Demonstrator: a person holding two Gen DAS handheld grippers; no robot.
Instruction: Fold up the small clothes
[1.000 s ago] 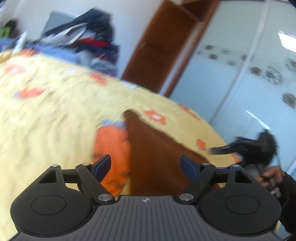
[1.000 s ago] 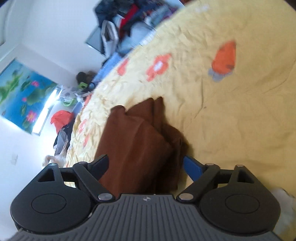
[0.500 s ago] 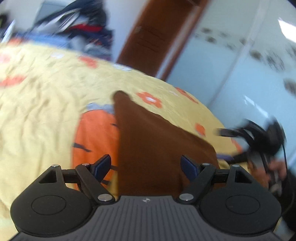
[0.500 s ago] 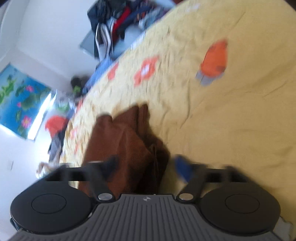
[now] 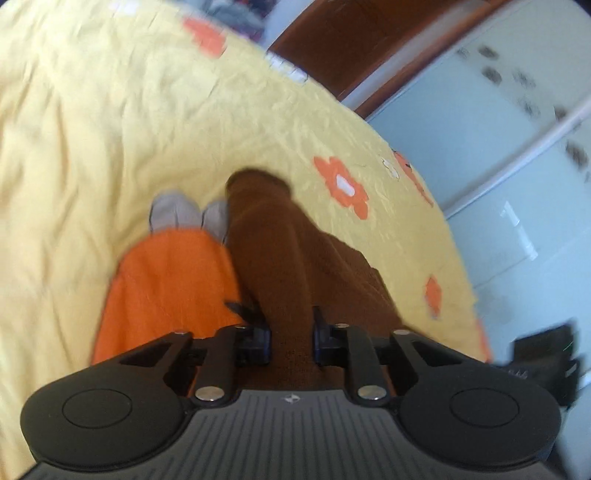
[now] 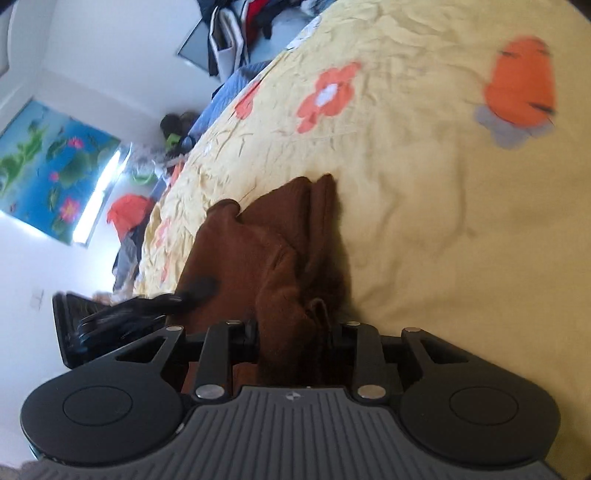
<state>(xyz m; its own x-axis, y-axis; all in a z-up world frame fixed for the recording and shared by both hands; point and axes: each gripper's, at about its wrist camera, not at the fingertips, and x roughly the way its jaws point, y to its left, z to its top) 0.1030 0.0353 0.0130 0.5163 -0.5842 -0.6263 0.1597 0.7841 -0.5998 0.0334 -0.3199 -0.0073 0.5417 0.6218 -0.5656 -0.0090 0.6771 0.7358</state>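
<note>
Yellow bedspread (image 5: 110, 122) with orange flower prints and a large orange cartoon patch (image 5: 166, 288) under the work area; patch sits just left of the brown garment (image 5: 295, 266) in the left wrist view, partly covered by it. Wooden door (image 5: 354, 40) and pale wardrobe panels (image 5: 498, 122) beyond the far edge of the bed. From the right wrist view: clothes pile (image 6: 255, 22) at the far end of the bed, blue lotus picture (image 6: 51, 166) on the white wall, more clutter on the floor by the bedside. Nothing lying on top of the garment apart from the two tools. Brown garment (image 6: 266, 251) bunched lengthwise on the bedspread (image 6: 424, 221), folded into thick ridges, near the bed edge. Left gripper (image 5: 291, 341) low over the near end, pointing along the garment, fingers drawn in to a narrow gap with brown fabric filling it, pinched. Right gripper (image 6: 295, 339) likewise low, rolled so the bed reads sideways, fingers closed in around a thick raised fold, fabric clamped between them. Left gripper (image 6: 147, 306) also visible from the right wrist view, blurred, one fingertip resting on the garment's left flank; right gripper (image 5: 546, 358) at the right edge of the left wrist view, blurred.
</note>
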